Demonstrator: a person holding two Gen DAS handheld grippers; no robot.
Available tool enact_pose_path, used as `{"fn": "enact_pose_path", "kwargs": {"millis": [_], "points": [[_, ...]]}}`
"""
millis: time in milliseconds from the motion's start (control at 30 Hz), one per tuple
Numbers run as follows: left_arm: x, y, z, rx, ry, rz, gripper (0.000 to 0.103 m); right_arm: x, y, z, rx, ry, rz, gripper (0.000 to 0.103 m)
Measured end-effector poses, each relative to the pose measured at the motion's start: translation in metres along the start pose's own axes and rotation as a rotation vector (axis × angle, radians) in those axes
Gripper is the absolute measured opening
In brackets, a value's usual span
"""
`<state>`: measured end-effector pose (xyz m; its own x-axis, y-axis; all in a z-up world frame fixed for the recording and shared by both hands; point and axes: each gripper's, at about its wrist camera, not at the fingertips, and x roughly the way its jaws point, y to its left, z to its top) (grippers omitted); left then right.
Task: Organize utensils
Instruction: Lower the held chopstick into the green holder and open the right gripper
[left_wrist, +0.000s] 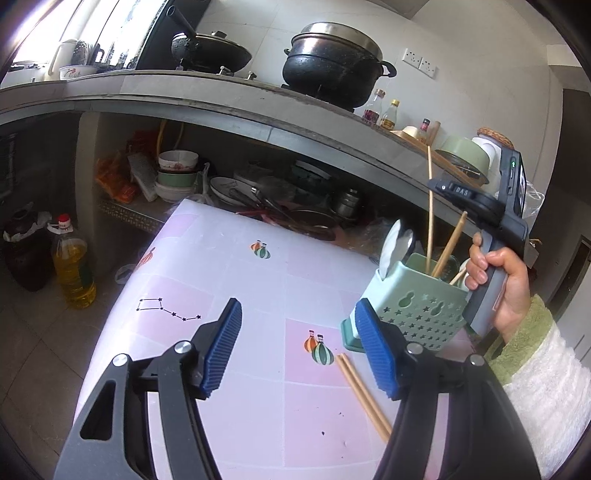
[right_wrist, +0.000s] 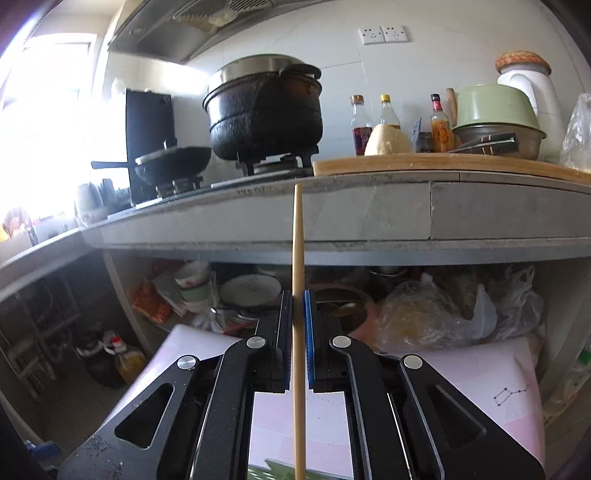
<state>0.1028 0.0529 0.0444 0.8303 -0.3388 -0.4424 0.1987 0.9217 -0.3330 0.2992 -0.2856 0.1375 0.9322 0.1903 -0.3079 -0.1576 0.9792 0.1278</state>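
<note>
My right claw (right_wrist: 298, 332) grips one chopstick (right_wrist: 297, 258) upright over the green holder (left_wrist: 417, 306); tip probably unaligned, could miss. Left claw (left_wrist: 299, 343) open above two chopsticks (left_wrist: 364, 395) lying on the near counter (left_wrist: 229, 280).

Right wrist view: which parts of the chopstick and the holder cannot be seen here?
- Right wrist view: chopstick lower end, cut off by the bottom edge.
- Right wrist view: green holder, mostly cut off by the bottom edge.
- Left wrist view: loose chopsticks, near ends behind the left tool.
</note>
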Motion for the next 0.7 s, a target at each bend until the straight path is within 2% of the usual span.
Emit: {"fn": "enact_pose_path", "kwargs": {"millis": [267,567,700], "points": [[0.006,0.003,0.0,-0.009,0.015,0.002,0.065,-0.018,0.004,-0.02,-0.11,0.024,-0.04,0.005],[0.006,-0.01,-0.001,0.033,0.024,0.014,0.07,-0.057,0.008,-0.044,-0.215,0.042,-0.041,0.005],[0.006,-0.018,-0.005,0.064,0.041,0.03,0.073,-0.077,0.002,-0.045,-0.203,0.049,-0.043,0.016]]}}
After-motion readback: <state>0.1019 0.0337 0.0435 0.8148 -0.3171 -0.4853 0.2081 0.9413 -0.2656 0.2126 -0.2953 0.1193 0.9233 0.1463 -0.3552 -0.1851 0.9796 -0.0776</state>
